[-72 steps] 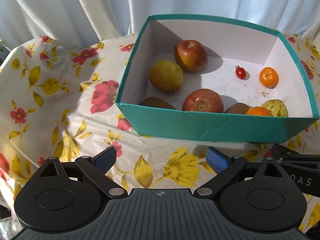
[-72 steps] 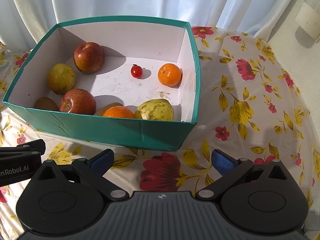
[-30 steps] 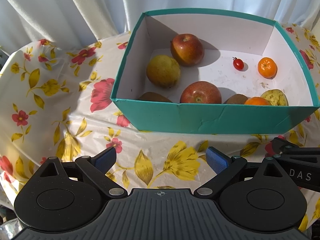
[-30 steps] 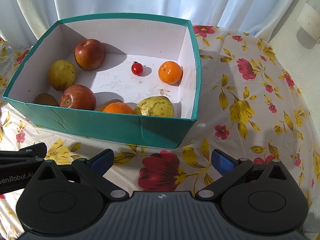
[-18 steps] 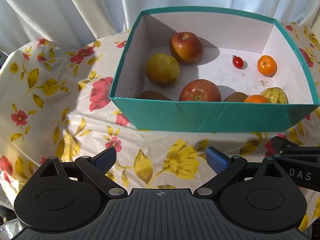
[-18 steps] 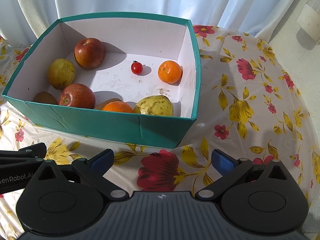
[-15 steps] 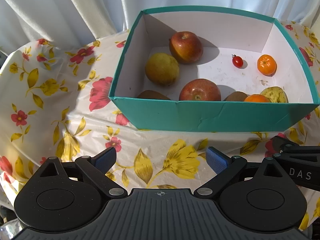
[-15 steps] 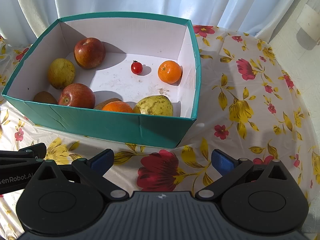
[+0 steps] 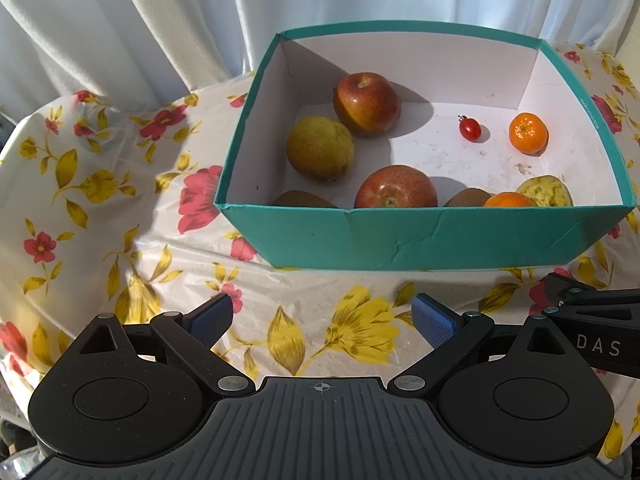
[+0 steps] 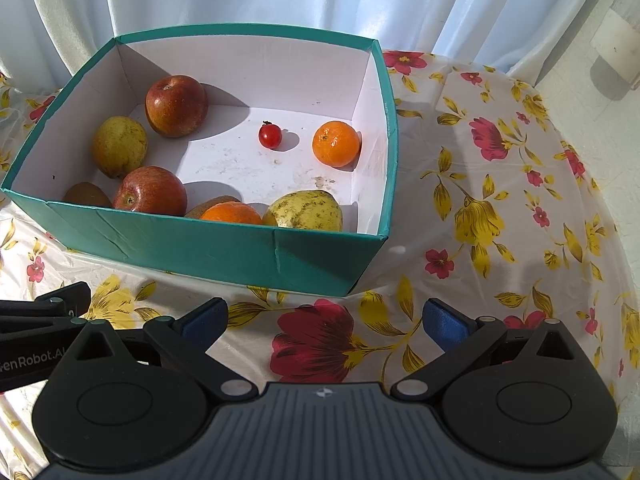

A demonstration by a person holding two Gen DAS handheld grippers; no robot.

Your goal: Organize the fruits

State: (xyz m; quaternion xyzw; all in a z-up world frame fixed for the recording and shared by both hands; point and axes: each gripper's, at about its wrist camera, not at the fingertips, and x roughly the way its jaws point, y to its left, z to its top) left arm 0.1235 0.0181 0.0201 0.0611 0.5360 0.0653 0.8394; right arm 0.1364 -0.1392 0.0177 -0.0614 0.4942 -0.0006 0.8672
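The fruits lie in an open teal box (image 9: 420, 240) with white inner walls, standing on a table (image 9: 120, 240) under a flowered cloth (image 10: 500, 200).

In the box's far left part sits a red apple (image 9: 367, 103), with a yellow-green pear (image 9: 320, 148) just beside it toward the left wall; whether the two touch cannot be told. A second red apple (image 9: 396, 187) rests against the near wall, about midway along it. A brown kiwi (image 9: 304, 199) lies at the near left corner, partly hidden by the wall. Another kiwi (image 10: 212, 205) shows to the right of that apple, with an orange (image 10: 231, 213) just beside it and a speckled pear (image 10: 307, 211) next along the near wall; these three lie close together. A cherry tomato (image 10: 270, 135) sits alone on the bare floor toward the far wall. A small orange (image 10: 336, 143) lies near the right wall, apart from the tomato.

The left gripper (image 9: 320, 316) hovers over the cloth near the table's near edge, in front of the box's near wall, its blue-padded fingers (image 9: 210, 318) spread wide with nothing between them. The right gripper (image 10: 325, 318) hangs in front of the box's near right corner, likewise spread and empty. Each gripper's black side shows at the edge of the other's view.

A pale curtain (image 9: 160, 20) hangs behind the table.
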